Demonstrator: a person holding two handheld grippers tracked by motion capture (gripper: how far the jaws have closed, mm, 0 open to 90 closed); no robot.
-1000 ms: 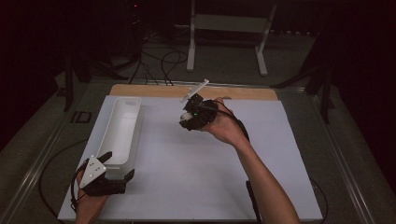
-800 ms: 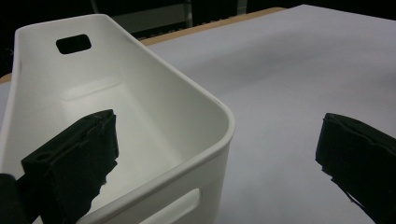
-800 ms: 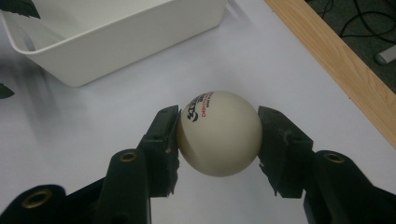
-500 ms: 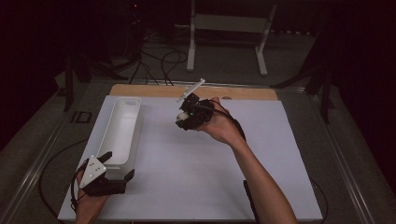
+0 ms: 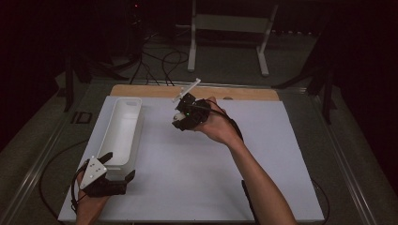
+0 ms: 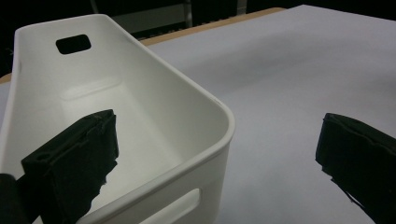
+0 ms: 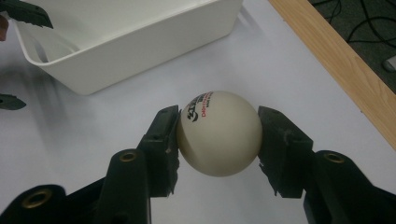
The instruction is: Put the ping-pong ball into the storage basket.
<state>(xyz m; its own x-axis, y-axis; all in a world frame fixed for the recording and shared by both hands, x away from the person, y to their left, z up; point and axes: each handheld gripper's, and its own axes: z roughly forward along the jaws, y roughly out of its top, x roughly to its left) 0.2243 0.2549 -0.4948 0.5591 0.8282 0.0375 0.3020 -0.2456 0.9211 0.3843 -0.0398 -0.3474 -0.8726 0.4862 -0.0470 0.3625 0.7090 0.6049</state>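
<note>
A white ping-pong ball (image 7: 218, 133) with red and black print sits between the black pads of my right gripper (image 7: 218, 136), which is shut on it. In the high view that gripper (image 5: 180, 117) hovers over the white sheet, just right of the long white bin (image 5: 133, 101). The bin (image 6: 187, 88) looks empty inside. My left gripper (image 5: 119, 165) is open at the bin's near end, one jaw inside the bin and the other outside its end wall (image 6: 205, 140). In the right gripper view the bin (image 7: 140, 56) lies ahead to the left.
A white sheet (image 5: 197, 178) covers the table, with a wooden strip (image 5: 244, 93) along its far edge. Cables (image 5: 159, 58) and a white stand (image 5: 227, 23) lie on the dark floor beyond. A small dark object (image 5: 82, 117) sits left of the bin.
My right gripper has drifted slightly left toward the bin with the ball still in it. The left gripper has stayed put.
</note>
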